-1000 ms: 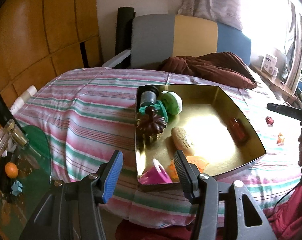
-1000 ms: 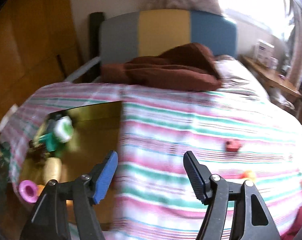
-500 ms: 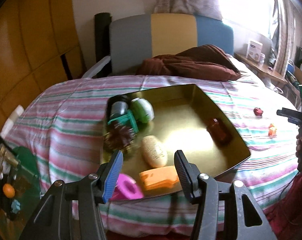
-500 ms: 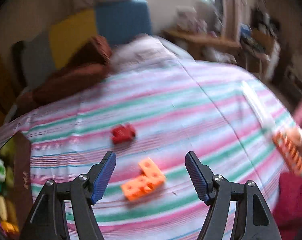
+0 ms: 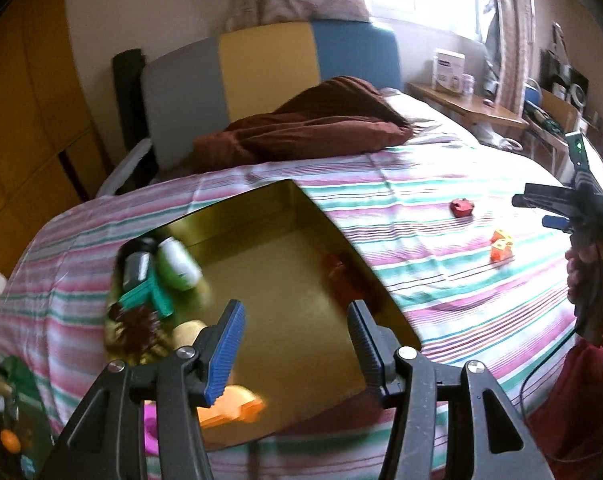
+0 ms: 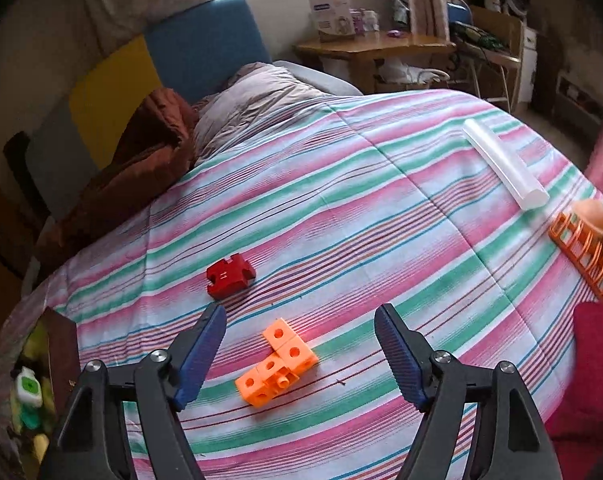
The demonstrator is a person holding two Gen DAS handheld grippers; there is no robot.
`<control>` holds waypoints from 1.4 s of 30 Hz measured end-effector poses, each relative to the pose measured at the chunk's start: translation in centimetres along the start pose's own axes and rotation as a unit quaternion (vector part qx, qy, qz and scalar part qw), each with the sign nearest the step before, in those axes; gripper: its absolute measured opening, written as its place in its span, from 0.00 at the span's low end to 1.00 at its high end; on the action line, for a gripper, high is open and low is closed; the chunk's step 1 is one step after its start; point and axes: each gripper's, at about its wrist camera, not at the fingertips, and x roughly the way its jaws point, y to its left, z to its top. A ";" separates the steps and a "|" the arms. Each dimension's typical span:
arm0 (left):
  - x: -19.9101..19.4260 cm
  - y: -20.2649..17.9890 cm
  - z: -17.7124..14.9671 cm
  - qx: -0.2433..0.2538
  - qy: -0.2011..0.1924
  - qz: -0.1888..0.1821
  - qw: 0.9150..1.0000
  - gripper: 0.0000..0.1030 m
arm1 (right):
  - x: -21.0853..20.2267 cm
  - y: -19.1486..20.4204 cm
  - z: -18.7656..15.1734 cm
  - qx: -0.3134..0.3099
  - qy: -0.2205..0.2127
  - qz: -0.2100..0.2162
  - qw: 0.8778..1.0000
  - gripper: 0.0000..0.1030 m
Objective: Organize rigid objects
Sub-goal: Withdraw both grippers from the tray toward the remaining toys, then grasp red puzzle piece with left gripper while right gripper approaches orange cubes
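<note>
A gold metal tray (image 5: 277,216) lies on the striped bedspread and holds several small toys, among them a green-and-white one (image 5: 177,268) and an orange one (image 5: 229,406). My left gripper (image 5: 295,344) is open and empty above the tray's near side. My right gripper (image 6: 301,352) is open and empty, just above an orange block cluster (image 6: 277,364) on the bedspread. A red block (image 6: 229,274) lies beyond it. Both blocks also show in the left wrist view, red block (image 5: 461,208) and orange block cluster (image 5: 500,249), right of the tray.
A white tube (image 6: 503,164) and an orange rack (image 6: 585,252) lie at the bed's right side. A brown blanket (image 5: 309,132) is heaped at the headboard. A wooden side table (image 6: 381,46) stands beyond the bed.
My right gripper has swung right from the tray side and closed in over the orange block cluster. My left gripper has moved forward over the tray. Both stay open.
</note>
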 end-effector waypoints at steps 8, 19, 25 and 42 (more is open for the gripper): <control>2.6 -4.8 3.3 0.028 0.011 -0.048 0.998 0.52 | -0.6 -2.4 0.6 0.069 -0.009 0.002 0.998 0.76; 11.3 -13.7 8.3 0.066 0.080 -0.141 0.985 0.54 | -1.5 -5.5 1.0 0.158 -0.025 0.019 0.987 0.76; 16.7 -18.2 11.0 0.043 0.130 -0.192 0.972 0.68 | -1.4 -5.5 1.1 0.166 -0.019 0.039 0.985 0.76; 25.6 -21.5 13.9 0.000 0.158 -0.160 0.974 0.48 | -0.9 -5.8 0.9 0.172 -0.012 0.044 0.984 0.77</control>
